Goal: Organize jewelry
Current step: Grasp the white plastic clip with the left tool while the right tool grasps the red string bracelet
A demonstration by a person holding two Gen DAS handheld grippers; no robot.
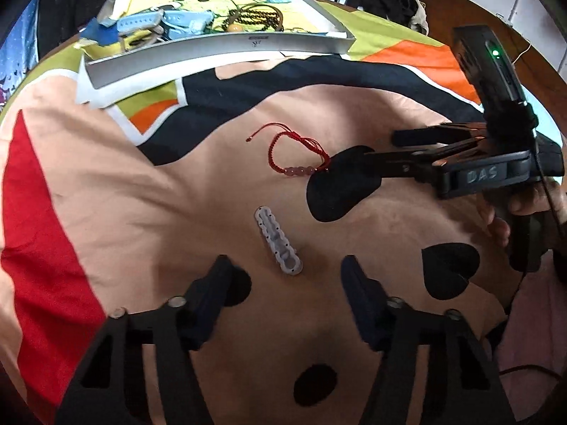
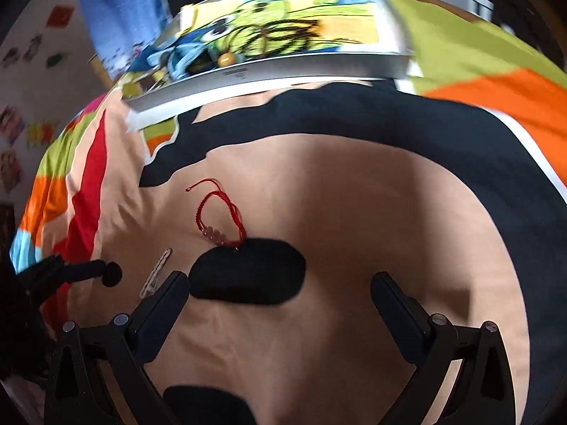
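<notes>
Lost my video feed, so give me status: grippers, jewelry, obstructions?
Left gripper open over clear hair clip. Right gripper open, empty. Red bracelet loose on cloth; tray beyond. Nothing blocking.

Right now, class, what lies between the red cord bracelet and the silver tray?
Only bare printed bedsheet, with no other item on it. The red cord bracelet and silver tray stand apart, shown in both wrist views.
</notes>
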